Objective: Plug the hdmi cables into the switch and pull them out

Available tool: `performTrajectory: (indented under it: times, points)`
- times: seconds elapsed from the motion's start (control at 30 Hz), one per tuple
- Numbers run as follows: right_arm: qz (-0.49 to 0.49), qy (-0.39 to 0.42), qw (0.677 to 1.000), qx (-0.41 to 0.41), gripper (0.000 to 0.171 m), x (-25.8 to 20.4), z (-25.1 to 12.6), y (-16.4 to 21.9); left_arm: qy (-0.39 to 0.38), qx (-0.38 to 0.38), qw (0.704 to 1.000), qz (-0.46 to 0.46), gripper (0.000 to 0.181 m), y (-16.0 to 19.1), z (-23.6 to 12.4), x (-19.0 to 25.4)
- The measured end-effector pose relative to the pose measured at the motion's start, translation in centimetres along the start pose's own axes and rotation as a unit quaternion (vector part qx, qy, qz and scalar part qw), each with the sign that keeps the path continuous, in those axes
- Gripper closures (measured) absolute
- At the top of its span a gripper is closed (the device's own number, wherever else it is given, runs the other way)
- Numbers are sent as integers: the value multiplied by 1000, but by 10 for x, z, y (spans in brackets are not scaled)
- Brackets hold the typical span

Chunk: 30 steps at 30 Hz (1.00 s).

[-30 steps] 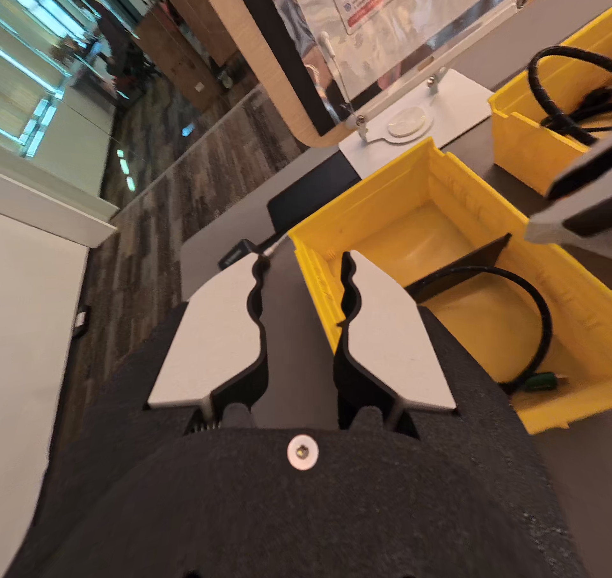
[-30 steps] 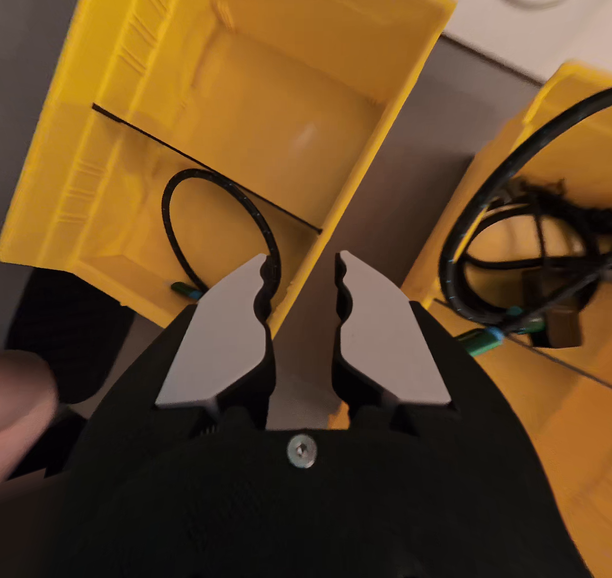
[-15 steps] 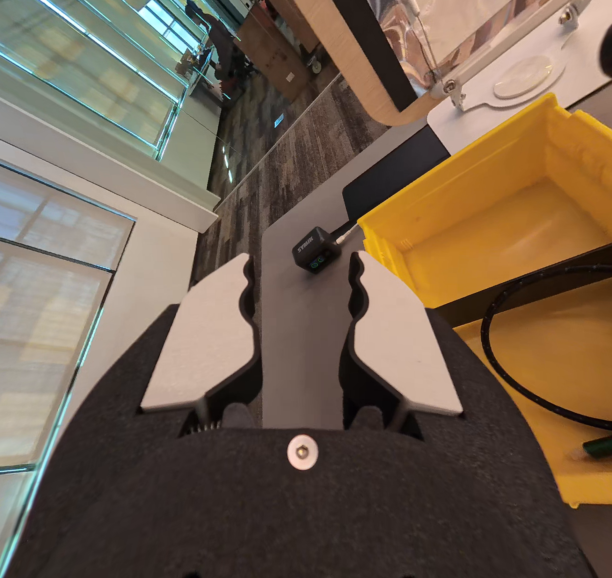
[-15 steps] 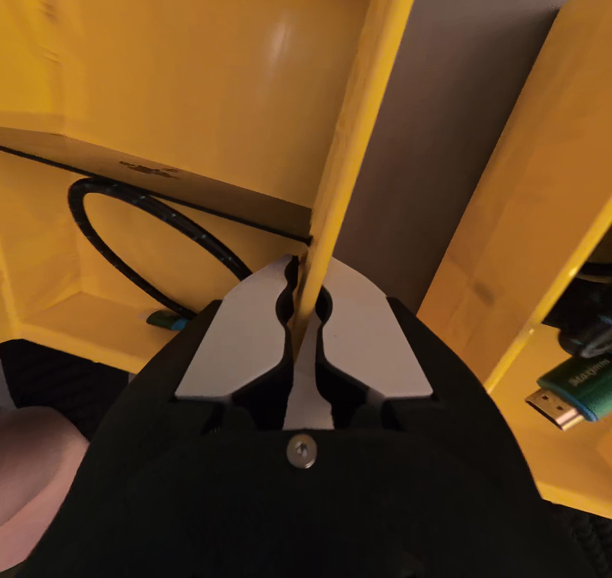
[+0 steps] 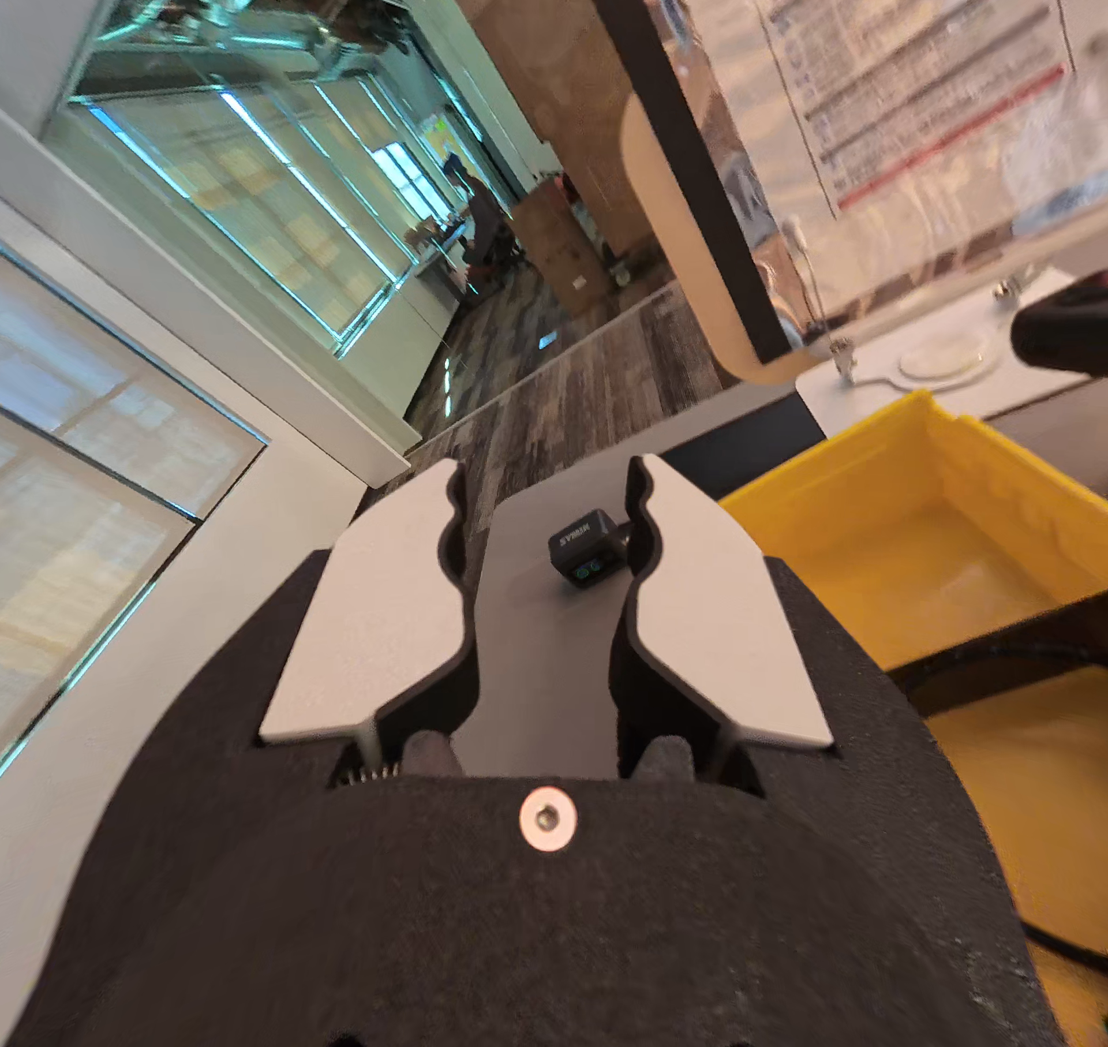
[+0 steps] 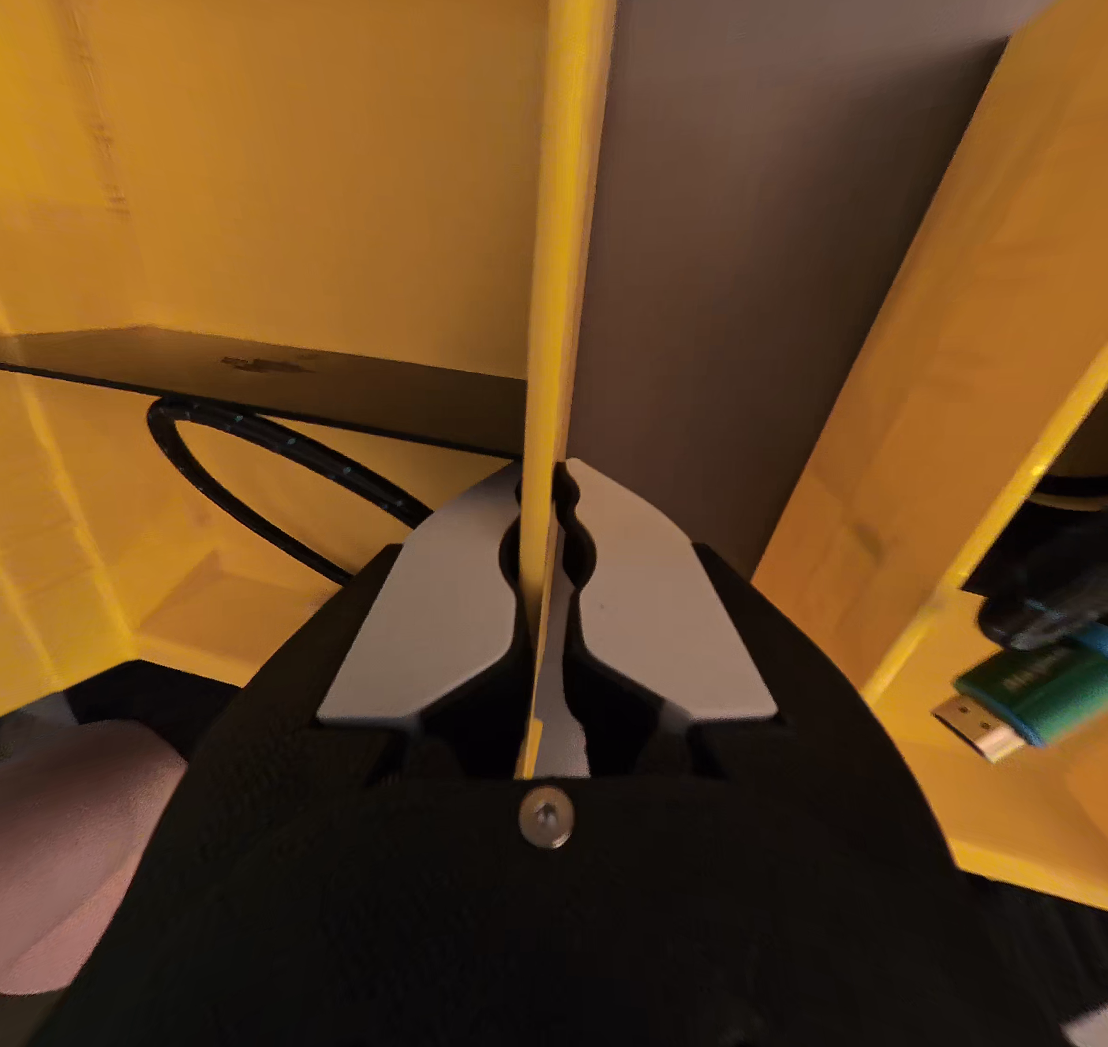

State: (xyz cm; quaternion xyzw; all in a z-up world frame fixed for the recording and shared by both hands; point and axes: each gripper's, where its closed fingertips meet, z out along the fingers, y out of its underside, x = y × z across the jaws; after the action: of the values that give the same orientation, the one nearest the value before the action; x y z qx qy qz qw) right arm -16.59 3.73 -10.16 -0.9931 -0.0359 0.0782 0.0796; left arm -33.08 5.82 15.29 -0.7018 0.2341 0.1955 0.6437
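My right gripper (image 6: 542, 466) is shut on the right side wall (image 6: 575, 178) of a yellow bin, one finger inside it and one outside. In that bin a black braided HDMI cable (image 6: 288, 448) loops in front of a black divider (image 6: 300, 370). A green HDMI plug with a gold tip (image 6: 1031, 694) lies in a second yellow bin (image 6: 899, 418) to the right. My left gripper (image 5: 545, 466) is open and empty above the grey table, left of the first yellow bin (image 5: 839, 478). The cable's loop (image 5: 989, 658) shows there too. No switch shows clearly.
A small black device with green lights (image 5: 584, 547) lies on the table beyond my left fingers. A clear stand on a white base (image 5: 935, 358) is behind the bin. A hand (image 6: 72, 838) shows at lower left. The table edge and floor lie to the left.
My right gripper came down over the bin's side wall and closed on it. My left gripper stayed open and swung left and up, away from the bin towards the small black device.
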Motion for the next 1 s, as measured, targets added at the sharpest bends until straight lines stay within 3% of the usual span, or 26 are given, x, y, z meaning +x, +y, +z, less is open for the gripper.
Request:
performTrajectory:
  times: [0.4, 0.57, 0.67, 0.77, 1.0]
  points:
    - [-72, 0, 997, 4, 166, -32, -81, -22, 13, 67, 989, -127, 123, -15, -32, -32]
    - [-77, 17, 997, -2, 165, -12, -127, -20, 36, 105, 979, -168, 120, -27, -54, -36]
    - [-59, 24, 998, -3, 165, 26, -158, -14, 57, 132, 973, -180, 119, -35, -66, -34]
    - [-33, 31, 999, 1, 165, 81, -193, -2, 141, 141, 961, -192, 111, -42, -71, -12]
    - [90, 57, 992, 65, 164, 251, -286, 47, 328, 68, 924, -185, 107, -35, -48, 77]
